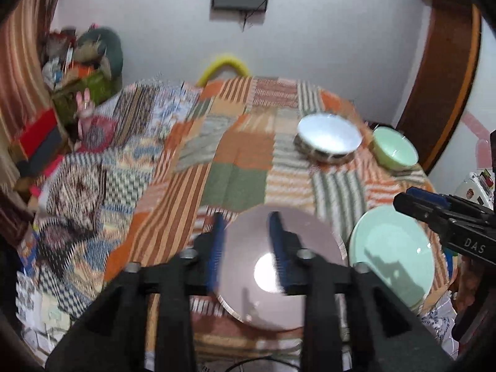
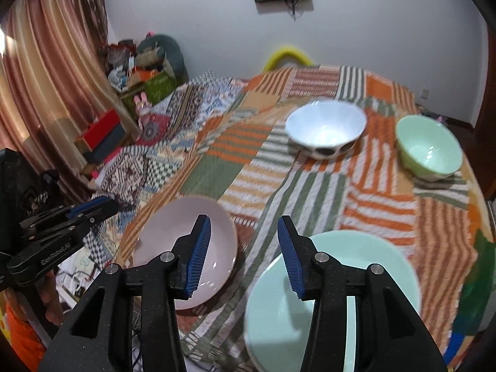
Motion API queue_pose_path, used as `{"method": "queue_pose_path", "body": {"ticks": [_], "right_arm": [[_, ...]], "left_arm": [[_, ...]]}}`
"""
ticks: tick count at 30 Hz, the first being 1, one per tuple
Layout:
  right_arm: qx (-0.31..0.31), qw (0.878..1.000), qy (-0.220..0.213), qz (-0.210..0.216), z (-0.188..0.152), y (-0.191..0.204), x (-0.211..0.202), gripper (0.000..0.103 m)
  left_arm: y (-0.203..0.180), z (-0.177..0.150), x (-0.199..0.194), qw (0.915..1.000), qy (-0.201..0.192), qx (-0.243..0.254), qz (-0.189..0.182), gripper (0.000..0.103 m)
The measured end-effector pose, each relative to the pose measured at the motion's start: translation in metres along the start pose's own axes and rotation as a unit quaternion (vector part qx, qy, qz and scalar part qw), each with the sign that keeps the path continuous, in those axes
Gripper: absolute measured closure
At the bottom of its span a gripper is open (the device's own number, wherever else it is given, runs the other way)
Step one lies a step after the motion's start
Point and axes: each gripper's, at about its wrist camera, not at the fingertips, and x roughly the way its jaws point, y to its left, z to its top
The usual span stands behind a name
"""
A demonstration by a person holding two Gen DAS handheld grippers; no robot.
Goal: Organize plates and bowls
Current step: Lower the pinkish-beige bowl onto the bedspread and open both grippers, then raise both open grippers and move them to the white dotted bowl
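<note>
A pink plate (image 1: 288,266) (image 2: 186,248) lies on the patchwork-covered table (image 1: 235,183), near its front edge. My left gripper (image 1: 246,220) hovers above it, open, nothing between its blue pads. Beside the pink plate lies a mint plate (image 1: 390,248) (image 2: 341,282). My right gripper (image 2: 244,221) hangs open over the gap between the two plates, holding nothing. Farther back stand a white bowl (image 1: 328,136) (image 2: 325,130) and a green bowl (image 1: 395,147) (image 2: 429,148), both upright. Each gripper shows at the edge of the other's view: the right gripper (image 1: 406,198), the left gripper (image 2: 102,206).
A bed with a patterned quilt (image 2: 148,155) adjoins the table on the left. Boxes and bags (image 2: 145,74) pile up by a striped curtain (image 2: 52,93). A yellow chair back (image 2: 288,54) stands behind the table, against the white wall.
</note>
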Motion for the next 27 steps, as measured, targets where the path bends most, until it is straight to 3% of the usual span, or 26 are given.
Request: {"method": "queue_pose_path", "body": {"ticks": [1,4,11,13,18,27], "right_arm": [[0.001,1.000,-0.007,-0.002,0.001,-0.002,-0.004,0.061],[0.007,0.999,-0.034,-0.012,0.008,-0.013,-0.023,0.061],[0.027,0.996,-0.082,-0.035,0.024,-0.039,-0.052,0.061],[0.032,0.994,-0.094,-0.041,0.029,-0.046,-0.057,0.061],[0.044,0.991,-0.110,-0.055,0.040,-0.063,-0.059,0.060],[0.063,0.990,-0.101,-0.069,0.058,-0.091,-0.031,0.060]], "left_arm": [[-0.005,0.004,-0.004,0.9999,-0.011,0.003,-0.001,0.050],[-0.019,0.017,-0.015,0.9991,-0.040,0.010,-0.009,0.037],[-0.050,0.045,-0.012,0.9979,-0.054,0.022,-0.028,0.027],[-0.055,0.053,-0.008,0.9975,-0.057,0.022,-0.035,0.017],[-0.068,0.075,0.008,0.9966,-0.062,0.024,-0.048,0.014],[-0.087,0.112,0.070,0.9964,-0.030,0.038,-0.070,0.008]]}}
